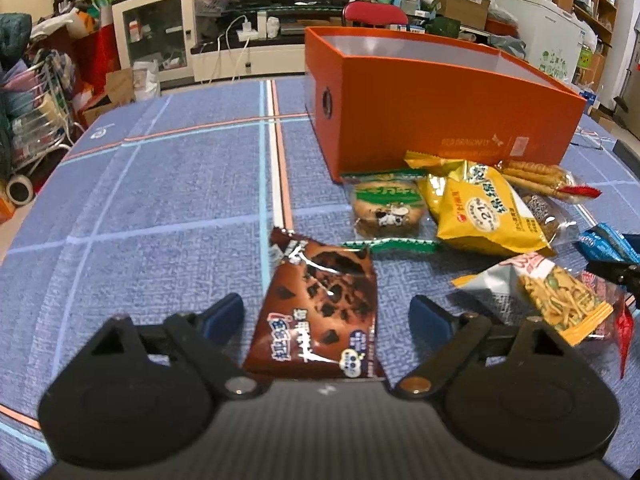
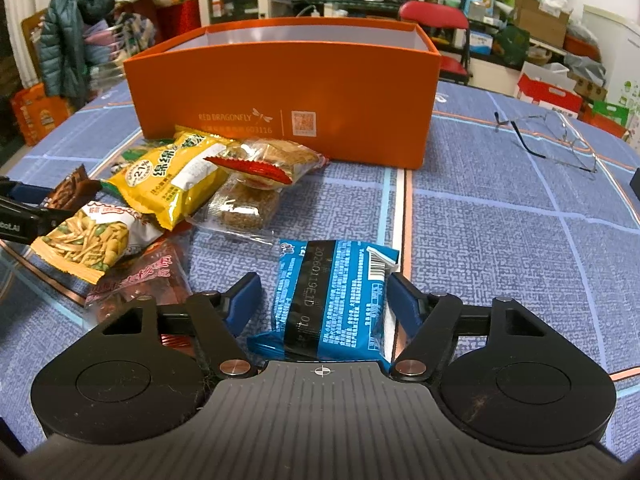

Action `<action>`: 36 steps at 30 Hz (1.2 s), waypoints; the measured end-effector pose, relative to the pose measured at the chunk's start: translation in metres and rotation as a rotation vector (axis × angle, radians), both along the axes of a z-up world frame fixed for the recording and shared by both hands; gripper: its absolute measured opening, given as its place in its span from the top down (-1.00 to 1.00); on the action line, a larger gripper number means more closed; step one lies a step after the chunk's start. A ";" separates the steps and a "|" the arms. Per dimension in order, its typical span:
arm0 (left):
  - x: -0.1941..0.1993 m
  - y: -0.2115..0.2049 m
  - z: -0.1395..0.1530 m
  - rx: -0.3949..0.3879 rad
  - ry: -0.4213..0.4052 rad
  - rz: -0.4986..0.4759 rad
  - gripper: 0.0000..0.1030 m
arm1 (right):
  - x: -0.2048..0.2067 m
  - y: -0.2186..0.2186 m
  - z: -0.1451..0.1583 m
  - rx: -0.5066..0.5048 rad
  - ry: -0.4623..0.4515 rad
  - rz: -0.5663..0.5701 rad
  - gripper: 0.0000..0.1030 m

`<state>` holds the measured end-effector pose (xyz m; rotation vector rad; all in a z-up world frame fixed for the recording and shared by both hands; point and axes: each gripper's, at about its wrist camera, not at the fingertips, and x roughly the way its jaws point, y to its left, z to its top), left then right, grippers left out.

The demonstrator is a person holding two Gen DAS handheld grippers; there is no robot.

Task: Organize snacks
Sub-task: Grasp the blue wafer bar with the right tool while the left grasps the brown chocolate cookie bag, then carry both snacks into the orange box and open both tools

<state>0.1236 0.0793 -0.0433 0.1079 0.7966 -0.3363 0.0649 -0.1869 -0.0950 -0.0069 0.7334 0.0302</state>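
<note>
Orange box (image 2: pixel 288 84), inside hidden

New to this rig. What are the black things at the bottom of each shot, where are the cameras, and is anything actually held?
There is no robot arm: a person carries a two-finger claw in each hand, and a fisheye camera on each looks forward along its fingers. The black parts at the bottom are each claw's own body.

The left wrist view shows the left claw straddling a brown chocolate snack pack, with gaps on both sides, so it is not gripped.

The right wrist view shows the right claw around a blue snack pack. The right pad looks to be touching it and the left is clear, so it is not clamped yet.

On the blue checked tablecloth lie more snacks, an open orange box and a pair of glasses.
</note>
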 end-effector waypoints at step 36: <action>-0.030 -0.015 0.070 -0.110 -0.110 0.008 0.09 | -0.028 0.004 0.060 -0.047 -0.167 0.024 0.28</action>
